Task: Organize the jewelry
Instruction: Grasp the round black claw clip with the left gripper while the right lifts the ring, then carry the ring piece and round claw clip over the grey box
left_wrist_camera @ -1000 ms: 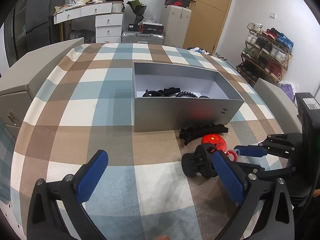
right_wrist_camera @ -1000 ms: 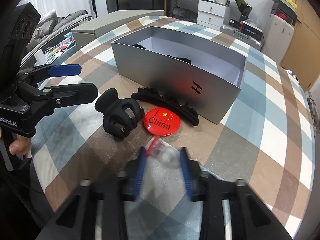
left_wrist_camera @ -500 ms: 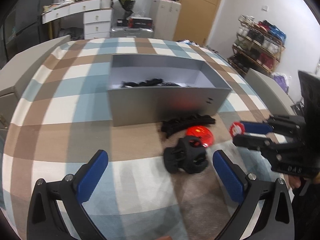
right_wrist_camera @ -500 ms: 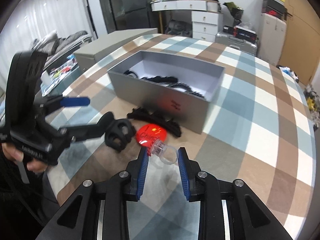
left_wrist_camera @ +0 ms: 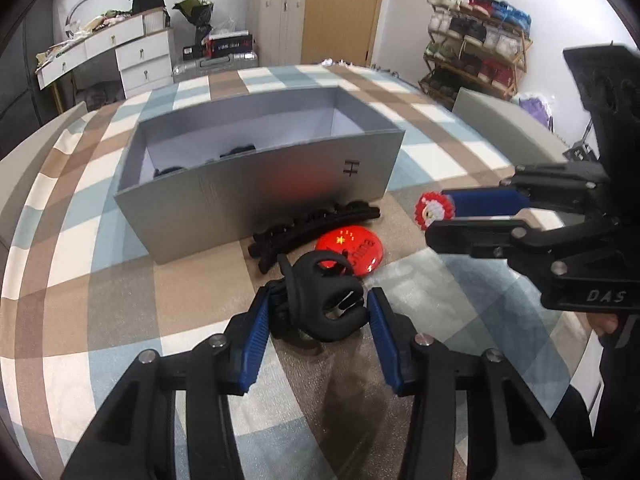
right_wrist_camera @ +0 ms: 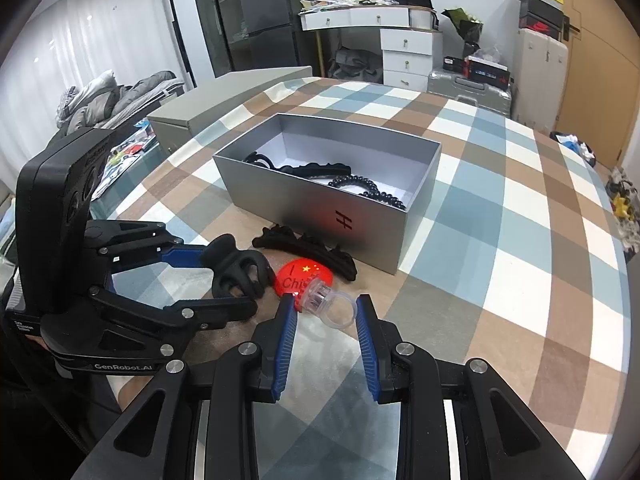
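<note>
3 pieces are not yet in the grey box (right_wrist_camera: 320, 216), which stands on the checked table (right_wrist_camera: 520, 240) and already holds some black hair pieces and a beaded band (right_wrist_camera: 368, 188). I judge the task is about half done. The long black clip (left_wrist_camera: 316, 224) lies just in front of the box, touching the red badge (left_wrist_camera: 352, 246); both are left to do. The black claw clip (left_wrist_camera: 324, 300) sits between the fingers of the left gripper (left_wrist_camera: 316, 316), whose jaws are closing on it; the left pad seems to touch it, the right pad not yet. The right gripper (right_wrist_camera: 326, 320) is clenched on a clear ring (right_wrist_camera: 332, 308), lifted above the table.
</note>
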The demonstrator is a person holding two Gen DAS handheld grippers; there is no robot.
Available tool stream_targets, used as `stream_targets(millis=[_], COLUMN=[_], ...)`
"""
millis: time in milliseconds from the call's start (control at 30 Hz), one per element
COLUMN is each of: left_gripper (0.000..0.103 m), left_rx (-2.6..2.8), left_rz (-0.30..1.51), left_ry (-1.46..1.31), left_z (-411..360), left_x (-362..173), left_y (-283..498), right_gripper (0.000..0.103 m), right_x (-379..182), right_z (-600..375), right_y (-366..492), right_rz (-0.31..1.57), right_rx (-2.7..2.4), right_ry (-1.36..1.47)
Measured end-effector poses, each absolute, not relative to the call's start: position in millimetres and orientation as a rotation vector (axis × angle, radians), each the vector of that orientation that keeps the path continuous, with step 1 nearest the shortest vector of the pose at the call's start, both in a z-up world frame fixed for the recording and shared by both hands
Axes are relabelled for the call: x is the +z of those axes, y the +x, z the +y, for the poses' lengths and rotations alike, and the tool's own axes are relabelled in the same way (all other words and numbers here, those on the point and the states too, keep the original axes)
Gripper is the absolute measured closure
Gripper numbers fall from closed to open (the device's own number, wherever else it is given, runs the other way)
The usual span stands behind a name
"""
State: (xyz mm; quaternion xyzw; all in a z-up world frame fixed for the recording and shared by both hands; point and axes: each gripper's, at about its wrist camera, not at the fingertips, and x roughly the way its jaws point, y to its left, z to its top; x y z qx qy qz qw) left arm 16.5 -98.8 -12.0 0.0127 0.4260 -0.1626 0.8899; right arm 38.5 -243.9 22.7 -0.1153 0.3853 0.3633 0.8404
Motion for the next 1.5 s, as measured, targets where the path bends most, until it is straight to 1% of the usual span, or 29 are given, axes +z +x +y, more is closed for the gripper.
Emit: stream_targets(millis=[400, 933, 1500], left_gripper=[0.062, 0.062, 0.062], left_rx=[-0.315, -0.237, -0.209], left_rz=[0.785, 0.693, 0.636], left_ry=[-0.038, -0.113, -0.107], left_z=[-83, -55, -40], left_x=[10, 29, 44], left_y=[10, 18, 36], right_gripper=[0.074, 0.074, 0.073], right_x=[34, 71, 78], right_z=[-246, -282, -306], right_y=[32, 40, 52], right_rz=[0.758, 0.574, 0.529], right_rx=[0.788, 0.762, 0.680], right_ry=[-0.211, 0.083, 0.220])
